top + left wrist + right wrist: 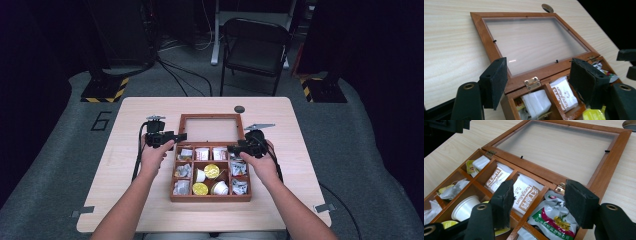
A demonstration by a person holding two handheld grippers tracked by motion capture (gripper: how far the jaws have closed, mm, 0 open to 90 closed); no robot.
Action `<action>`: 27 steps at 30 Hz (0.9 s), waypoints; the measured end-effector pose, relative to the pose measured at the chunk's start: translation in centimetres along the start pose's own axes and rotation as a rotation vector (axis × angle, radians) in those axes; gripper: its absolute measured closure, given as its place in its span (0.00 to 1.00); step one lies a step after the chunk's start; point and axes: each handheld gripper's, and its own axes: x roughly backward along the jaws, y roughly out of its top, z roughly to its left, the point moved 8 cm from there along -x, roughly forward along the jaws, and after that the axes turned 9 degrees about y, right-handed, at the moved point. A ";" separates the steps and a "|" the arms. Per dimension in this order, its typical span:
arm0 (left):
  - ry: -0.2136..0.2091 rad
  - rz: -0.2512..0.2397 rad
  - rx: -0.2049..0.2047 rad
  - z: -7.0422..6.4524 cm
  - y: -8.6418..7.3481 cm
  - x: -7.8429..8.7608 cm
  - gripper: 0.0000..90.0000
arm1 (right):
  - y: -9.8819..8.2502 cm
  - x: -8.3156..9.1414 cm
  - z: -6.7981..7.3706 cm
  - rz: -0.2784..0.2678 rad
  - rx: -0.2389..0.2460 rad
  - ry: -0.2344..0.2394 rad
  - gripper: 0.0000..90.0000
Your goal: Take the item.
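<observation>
**Open-jawed grippers over the opened tea box**

Left gripper (181, 136): jaws spread, nothing between, poised over the lid hinge at the box's back left corner. Right gripper (233, 148): jaws spread and empty, above the back right compartments. Wooden box (210, 197) mid-table, glass lid (210, 129) laid flat behind it. Inside: sachets (524, 195), white cups (465, 207), foil packets (554, 220).
</observation>
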 end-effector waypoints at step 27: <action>0.038 -0.015 -0.038 0.6 -2.1 2.2 0.34 | -3.5 -1.5 4.8 0.075 0.139 0.041 0.45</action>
